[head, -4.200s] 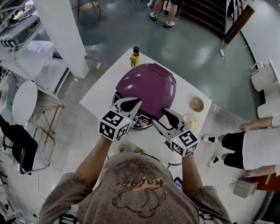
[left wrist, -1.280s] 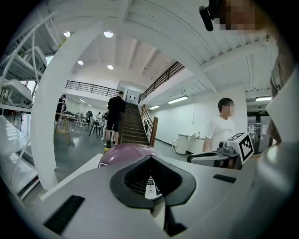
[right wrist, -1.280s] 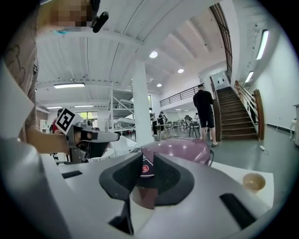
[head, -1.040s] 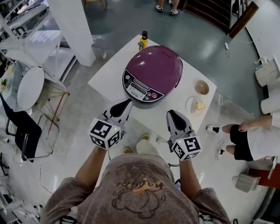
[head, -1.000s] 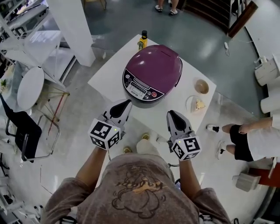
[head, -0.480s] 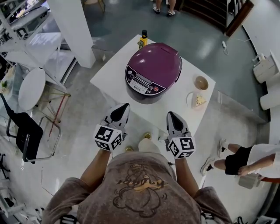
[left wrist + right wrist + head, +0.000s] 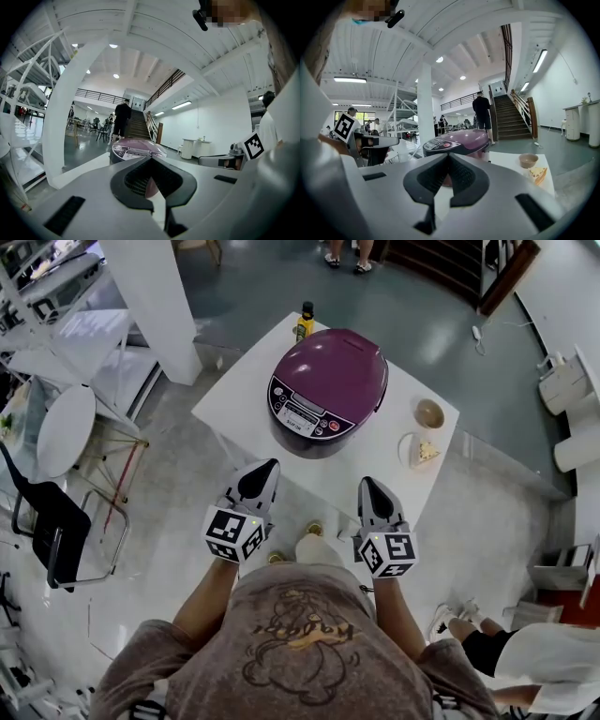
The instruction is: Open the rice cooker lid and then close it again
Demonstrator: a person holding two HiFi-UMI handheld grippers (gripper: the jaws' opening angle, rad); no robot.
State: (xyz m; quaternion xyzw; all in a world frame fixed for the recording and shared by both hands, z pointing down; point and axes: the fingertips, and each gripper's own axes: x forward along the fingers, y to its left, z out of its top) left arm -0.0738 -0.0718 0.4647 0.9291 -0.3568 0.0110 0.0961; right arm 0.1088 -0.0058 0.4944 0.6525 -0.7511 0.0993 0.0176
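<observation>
Room: grey polished floor, a white pillar (image 7: pixel 150 306) at the left, a staircase at the far end.
Surface: a white table (image 7: pixel 234 409), seen cornerwise from above.
Rice cooker: the purple rice cooker (image 7: pixel 326 390) stands about mid-table, its control panel (image 7: pixel 302 413) turned toward the person.
Lid: the lid (image 7: pixel 342 367) is down, flush on the body.
Neighbours: a bottle (image 7: pixel 306 322) at the far corner just behind the cooker. A small bowl (image 7: pixel 429 413) and a plate (image 7: pixel 419 451) with a piece of food sit to its right (apart from the cooker).
Left gripper: the left gripper (image 7: pixel 267 467) has its jaws pressed together on nothing. It is held near the table's front edge, pointing at the cooker and well apart from it.
Right gripper: the right gripper (image 7: pixel 367 484) also has its jaws tip to tip and empty. It is level with the left one and likewise clear of the cooker.
</observation>
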